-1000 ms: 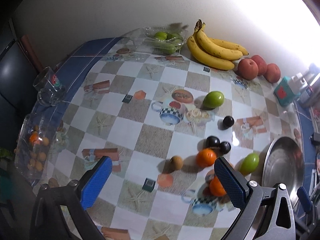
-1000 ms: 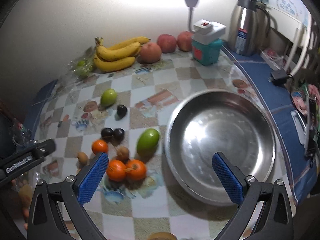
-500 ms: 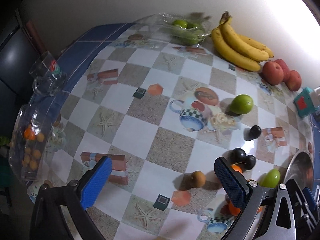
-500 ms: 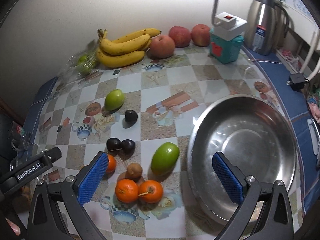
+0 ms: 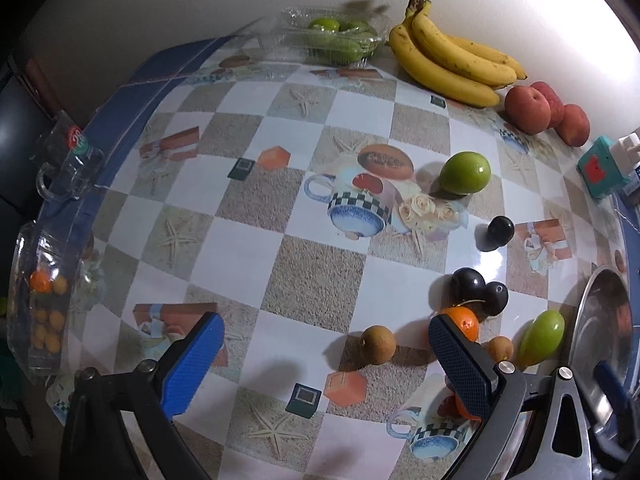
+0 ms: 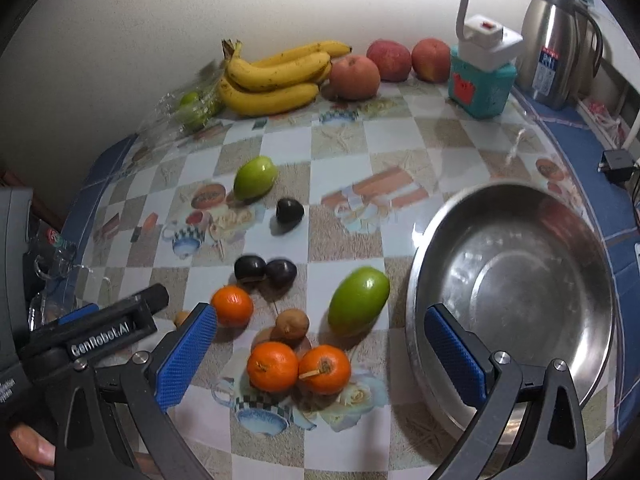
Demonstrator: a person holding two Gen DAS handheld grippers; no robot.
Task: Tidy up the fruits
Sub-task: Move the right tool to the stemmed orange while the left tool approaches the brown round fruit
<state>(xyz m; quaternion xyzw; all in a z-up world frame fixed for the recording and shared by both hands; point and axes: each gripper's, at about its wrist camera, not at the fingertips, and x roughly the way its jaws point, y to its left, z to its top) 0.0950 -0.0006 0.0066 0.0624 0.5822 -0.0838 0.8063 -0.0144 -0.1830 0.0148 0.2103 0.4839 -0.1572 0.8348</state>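
We hover right gripper, jaws wide apart, empty, over oranges left of steel bowl. Left gripper also apart. Risk: round fruit rolls (crowded cluster) if nudged.

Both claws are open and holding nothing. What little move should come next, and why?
Probably lower the right claw onto the two oranges lying just ahead between its open fingers and close on one. The steel bowl beside them is empty, so it seems the likely place for loose fruit. The left claw is open too.
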